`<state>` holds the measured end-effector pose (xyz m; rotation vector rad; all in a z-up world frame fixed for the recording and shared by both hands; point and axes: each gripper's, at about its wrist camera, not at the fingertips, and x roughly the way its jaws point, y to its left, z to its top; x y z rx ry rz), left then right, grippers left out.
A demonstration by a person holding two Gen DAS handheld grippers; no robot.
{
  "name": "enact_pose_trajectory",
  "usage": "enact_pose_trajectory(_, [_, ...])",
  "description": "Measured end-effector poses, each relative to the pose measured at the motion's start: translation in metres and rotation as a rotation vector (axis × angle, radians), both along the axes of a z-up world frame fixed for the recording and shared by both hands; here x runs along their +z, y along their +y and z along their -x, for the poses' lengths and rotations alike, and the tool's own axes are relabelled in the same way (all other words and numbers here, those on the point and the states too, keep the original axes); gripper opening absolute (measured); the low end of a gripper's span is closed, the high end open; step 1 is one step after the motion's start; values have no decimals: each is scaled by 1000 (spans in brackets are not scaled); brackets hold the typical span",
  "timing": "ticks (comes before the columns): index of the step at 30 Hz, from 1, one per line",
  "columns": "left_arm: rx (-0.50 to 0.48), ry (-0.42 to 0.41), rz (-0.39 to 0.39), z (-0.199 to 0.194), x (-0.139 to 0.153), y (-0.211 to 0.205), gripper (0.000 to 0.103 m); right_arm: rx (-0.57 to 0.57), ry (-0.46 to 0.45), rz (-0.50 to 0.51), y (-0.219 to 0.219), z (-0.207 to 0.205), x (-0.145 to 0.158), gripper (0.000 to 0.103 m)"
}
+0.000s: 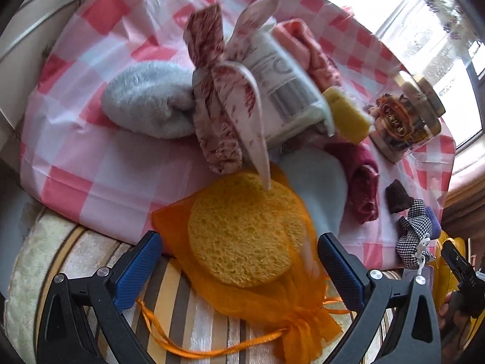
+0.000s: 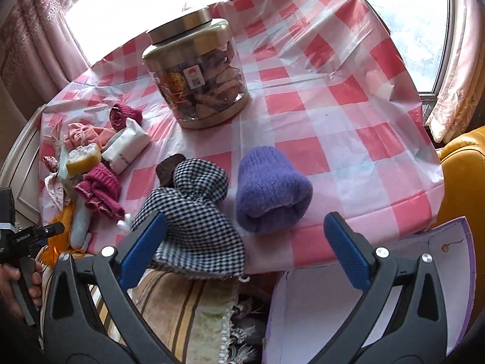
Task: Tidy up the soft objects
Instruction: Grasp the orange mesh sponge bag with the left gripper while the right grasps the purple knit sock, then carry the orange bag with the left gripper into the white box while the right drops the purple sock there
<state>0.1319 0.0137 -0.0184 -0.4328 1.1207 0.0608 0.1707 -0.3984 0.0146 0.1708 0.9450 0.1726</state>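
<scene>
My left gripper (image 1: 239,261) is open, its blue fingers on either side of a round yellow sponge (image 1: 242,236) in an orange mesh bag (image 1: 272,303) at the table's front edge. Behind it lie a floral fabric pouch (image 1: 218,112), a white fluffy towel (image 1: 148,103), a wrapped white pack (image 1: 282,85), a yellow sponge block (image 1: 345,115) and a maroon knit (image 1: 360,182). My right gripper (image 2: 245,242) is open and empty, above the front edge before a houndstooth pouch (image 2: 194,218) and a rolled purple knit (image 2: 269,188).
A clear jar with a metal lid (image 2: 197,72) stands mid-table on the pink checked cloth (image 2: 333,97). A striped cushion (image 2: 182,309) and an open white-and-purple box (image 2: 333,303) sit below the table edge. A yellow seat (image 2: 463,182) is at right.
</scene>
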Motion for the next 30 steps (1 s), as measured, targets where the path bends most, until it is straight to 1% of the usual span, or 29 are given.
enact_pose_trajectory(3, [-9,29,22,-6,-9,2,103,23,6,23,1,-15,-8,103])
enact_pose_trajectory(5, [-5,26,31,-9,-11,4,103,24,11,41,1,-24,-14,97])
enact_pose_trajectory(7, [-7,23,30,-13,-12,4,103,26,17,32,-2,-31,-19,93])
enact_pose_trajectory(9, [-19,22,17,-16,-10,3,99,29,32,31,-4,-36,-24,88])
enact_pose_trajectory(10, [-26,21,9,-19,-10,-1,96,34,37,29,-5,-37,-26,82])
enact_pose_trajectory(11, [-32,21,-6,-21,-9,-7,93,38,42,26,-6,-39,-29,73])
enact_pose_trajectory(12, [-37,18,-17,-22,-8,-9,90,40,49,24,-7,-40,-31,66])
enact_pose_trajectory(13, [-42,15,-30,-23,-8,-11,85,44,52,10,-8,-40,-33,63])
enact_pose_trajectory(14, [-45,12,-37,-24,-8,-13,83,42,46,4,-8,-40,-32,61])
enact_pose_trajectory(16, [-46,6,-35,-24,-9,-17,82,47,33,11,-6,-38,-30,59])
enact_pose_trajectory(19, [-37,-5,-25,-22,-9,-16,82,40,0,32,-4,-33,-23,58])
enact_pose_trajectory(26, [11,-74,-65,6,6,-7,82,1,-67,71,-9,-16,-2,58])
enact_pose_trajectory(30, [16,-95,-67,13,12,-6,82,-25,-76,66,-17,-6,7,58])
